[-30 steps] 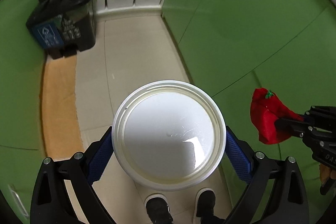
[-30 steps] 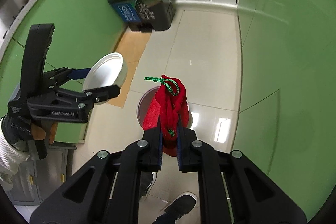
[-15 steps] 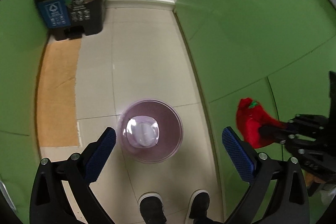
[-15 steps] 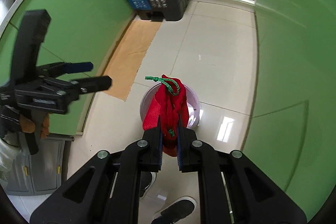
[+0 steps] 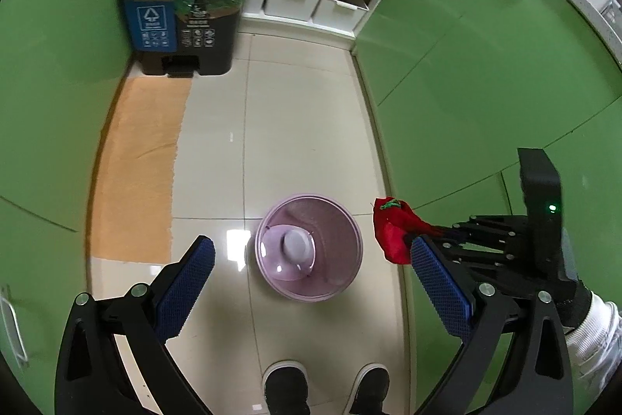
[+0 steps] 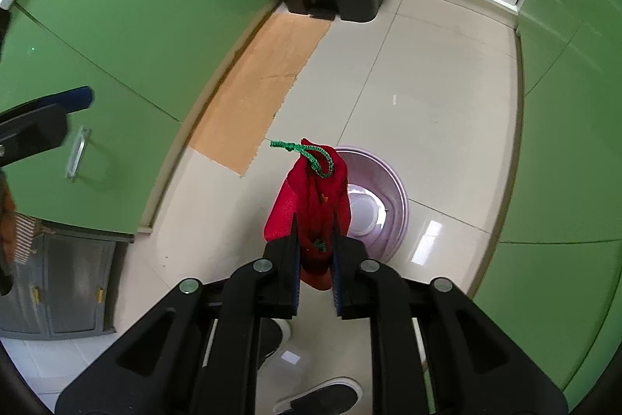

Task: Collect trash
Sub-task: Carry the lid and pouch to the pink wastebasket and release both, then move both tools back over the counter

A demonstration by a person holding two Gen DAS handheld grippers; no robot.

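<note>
Right gripper (image 6: 315,255), jaws just opening, has a red pouch (image 6: 311,197) between them; pink bin (image 6: 383,205) at one o'clock beyond.

- The left gripper (image 5: 309,288) was black, with blue textured pads (image 5: 186,284) and silver screws.
- The right gripper (image 6: 315,269) matched; its housing showed a green light.
- The person wore black shoes (image 5: 285,389) and a white sleeve (image 5: 593,335).
</note>
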